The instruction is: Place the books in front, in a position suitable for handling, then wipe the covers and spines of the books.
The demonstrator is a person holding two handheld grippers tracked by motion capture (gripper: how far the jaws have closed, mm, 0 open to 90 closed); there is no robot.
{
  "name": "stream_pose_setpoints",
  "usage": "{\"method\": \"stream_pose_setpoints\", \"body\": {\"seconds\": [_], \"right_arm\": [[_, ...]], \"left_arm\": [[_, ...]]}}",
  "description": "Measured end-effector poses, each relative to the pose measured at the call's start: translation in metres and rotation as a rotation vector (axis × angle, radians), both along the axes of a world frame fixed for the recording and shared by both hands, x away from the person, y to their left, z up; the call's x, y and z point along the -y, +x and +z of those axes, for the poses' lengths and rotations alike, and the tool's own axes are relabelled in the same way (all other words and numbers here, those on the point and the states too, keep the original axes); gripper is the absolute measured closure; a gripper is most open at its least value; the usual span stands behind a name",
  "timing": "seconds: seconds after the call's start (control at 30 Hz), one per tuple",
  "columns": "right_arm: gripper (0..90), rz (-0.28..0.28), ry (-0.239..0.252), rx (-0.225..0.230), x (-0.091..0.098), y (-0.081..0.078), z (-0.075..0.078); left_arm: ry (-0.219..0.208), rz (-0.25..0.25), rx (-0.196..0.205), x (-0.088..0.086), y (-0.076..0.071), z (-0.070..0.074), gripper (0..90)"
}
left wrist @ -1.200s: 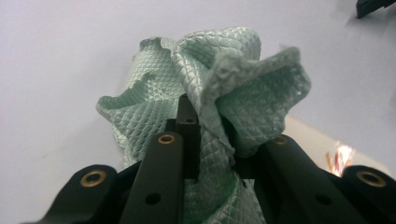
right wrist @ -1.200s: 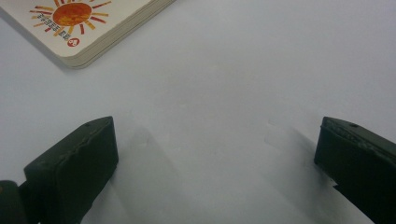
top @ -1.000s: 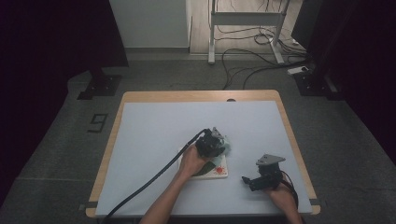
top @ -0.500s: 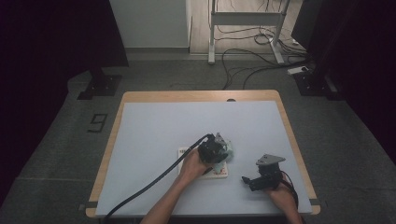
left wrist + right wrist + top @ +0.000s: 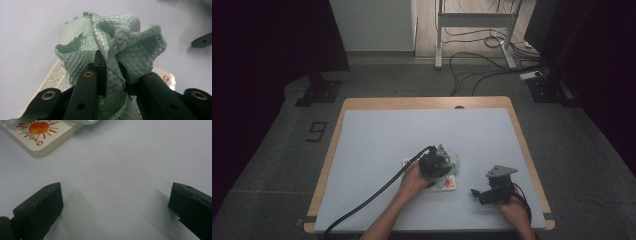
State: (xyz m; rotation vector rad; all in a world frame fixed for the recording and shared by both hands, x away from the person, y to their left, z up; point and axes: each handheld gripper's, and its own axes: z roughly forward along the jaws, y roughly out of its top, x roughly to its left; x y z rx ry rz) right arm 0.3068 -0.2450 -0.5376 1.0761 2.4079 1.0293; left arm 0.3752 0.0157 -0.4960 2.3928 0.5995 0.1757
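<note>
Left claw (image 5: pixel 443 161) slid its cloth (image 5: pixel 451 161) toward book's (image 5: pixel 447 183) right edge.

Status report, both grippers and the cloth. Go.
Left gripper shut on green cloth, bunched over the book. Right gripper open, empty, parked on the table. Nothing in the way.

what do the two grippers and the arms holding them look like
Both are black handheld tools with two black jaws. The left gripper has brass-coloured screw rings along its jaws and a thick black cable trailing toward the table's near edge. The right gripper carries a grey three-cornered plate on top and a thinner black cable. Its jaw pads are blocky. Both forearms are bare, no sleeves.
</note>
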Motion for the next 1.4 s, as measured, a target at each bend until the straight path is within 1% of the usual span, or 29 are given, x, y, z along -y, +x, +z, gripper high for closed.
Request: {"method": "stream_pose_setpoints", "body": {"seconds": [0.23,0.47,0.53,0.73,0.9,1.1,1.4], "right_arm": [[0.0,-0.001,0.000,0.000,0.000,0.000,0.000],[0.0,0.000,0.000,0.001,0.000,0.000,0.000],[0.0,0.000,0.000,0.001,0.000,0.000,0.000],[0.0,0.001,0.000,0.001,0.000,0.000,0.000],[0.0,0.001,0.000,0.001,0.000,0.000,0.000],[0.0,0.001,0.000,0.001,0.000,0.000,0.000],[0.0,0.001,0.000,0.001,0.000,0.000,0.000]], "left_arm": [[0.000,0.031,0.005,-0.019,-0.001,0.000,76.1],[0.005,0.054,-0.004,-0.039,-0.001,0.002,75.9],[0.000,0.066,-0.009,-0.046,-0.002,0.002,75.9],[0.006,0.098,-0.003,-0.064,-0.005,0.003,75.6],[0.010,0.117,-0.009,-0.079,-0.006,0.005,75.6],[-0.003,0.138,-0.006,-0.091,-0.010,0.004,75.2],[-0.009,0.174,-0.002,-0.109,-0.015,0.004,75.3]]}}
